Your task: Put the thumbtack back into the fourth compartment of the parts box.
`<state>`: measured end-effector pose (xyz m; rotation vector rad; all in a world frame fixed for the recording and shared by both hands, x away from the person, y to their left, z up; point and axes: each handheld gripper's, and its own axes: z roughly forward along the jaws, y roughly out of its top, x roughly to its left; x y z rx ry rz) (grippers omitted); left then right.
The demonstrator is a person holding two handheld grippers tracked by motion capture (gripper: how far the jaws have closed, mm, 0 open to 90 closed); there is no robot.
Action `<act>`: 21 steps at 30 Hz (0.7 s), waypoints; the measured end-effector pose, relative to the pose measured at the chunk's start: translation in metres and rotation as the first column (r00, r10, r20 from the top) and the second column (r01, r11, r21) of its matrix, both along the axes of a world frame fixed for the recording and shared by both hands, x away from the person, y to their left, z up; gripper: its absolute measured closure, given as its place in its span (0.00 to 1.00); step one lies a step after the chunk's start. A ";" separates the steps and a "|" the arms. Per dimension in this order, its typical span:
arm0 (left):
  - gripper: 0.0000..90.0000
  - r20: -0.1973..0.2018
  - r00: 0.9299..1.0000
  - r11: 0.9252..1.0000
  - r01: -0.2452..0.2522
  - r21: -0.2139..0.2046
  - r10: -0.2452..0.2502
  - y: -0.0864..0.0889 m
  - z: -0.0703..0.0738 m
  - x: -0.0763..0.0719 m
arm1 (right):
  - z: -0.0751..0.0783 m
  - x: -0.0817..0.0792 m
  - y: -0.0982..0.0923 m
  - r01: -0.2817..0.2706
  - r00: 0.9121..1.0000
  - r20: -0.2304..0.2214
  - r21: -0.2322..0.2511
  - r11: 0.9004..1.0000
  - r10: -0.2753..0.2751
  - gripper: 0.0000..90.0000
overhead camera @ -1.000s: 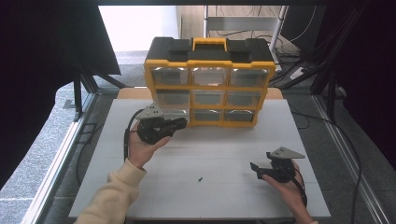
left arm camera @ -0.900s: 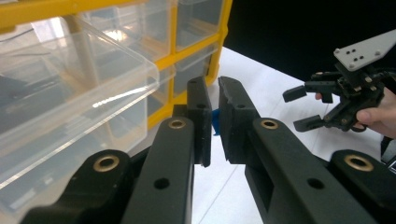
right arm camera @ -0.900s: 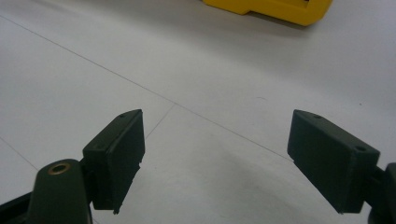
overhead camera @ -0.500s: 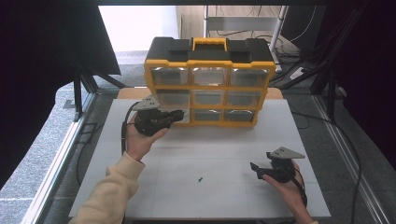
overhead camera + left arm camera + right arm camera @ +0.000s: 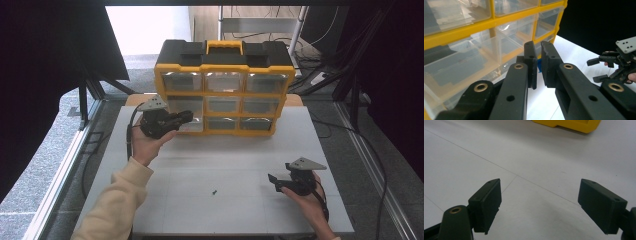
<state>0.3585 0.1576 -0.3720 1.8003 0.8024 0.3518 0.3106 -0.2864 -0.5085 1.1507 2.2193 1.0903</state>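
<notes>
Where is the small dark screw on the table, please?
In the high view, the screw lies alone on the white table, near its front middle, between the two hands and well before the yellow drawer cabinet.

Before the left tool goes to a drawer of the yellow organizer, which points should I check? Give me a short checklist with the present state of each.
1. Left tool is close to the organizer, at its lower-left drawers: ok.
2. Left tool jaws wide enough to take a drawer front: not ok, nearly closed with a thin gap.
3. Left tool holds nothing: ok.
4. Right tool is away from the organizer, low over the table, jaws open and empty: ok.
5. Small dark item on the table lies out of the left tool's way: ok.
6. Drawer contents: cannot tell.
</notes>
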 end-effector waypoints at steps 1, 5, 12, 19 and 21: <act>0.92 0.000 1.000 1.000 0.000 0.000 0.000 0.000 0.000 0.000 | 0.000 0.000 0.000 0.000 1.000 0.000 0.000 1.000 0.000 0.21; 0.92 -0.001 1.000 1.000 -0.010 0.003 0.010 0.002 0.004 0.004 | 0.000 0.000 0.000 0.001 1.000 -0.001 0.001 1.000 -0.001 0.21; 0.92 0.001 0.999 0.999 -0.035 0.013 0.035 0.006 0.012 0.013 | 0.000 0.000 0.000 0.004 1.000 -0.003 0.001 1.000 -0.004 0.21; 0.92 -0.002 0.999 0.998 -0.053 0.019 0.053 0.008 0.014 0.020 | 0.000 0.000 0.000 0.004 1.000 -0.003 0.000 1.000 -0.004 0.21; 0.92 -0.004 0.998 0.998 -0.060 0.018 0.060 0.009 0.015 0.023 | 0.000 0.001 0.000 0.004 1.000 -0.003 -0.001 1.000 -0.004 0.21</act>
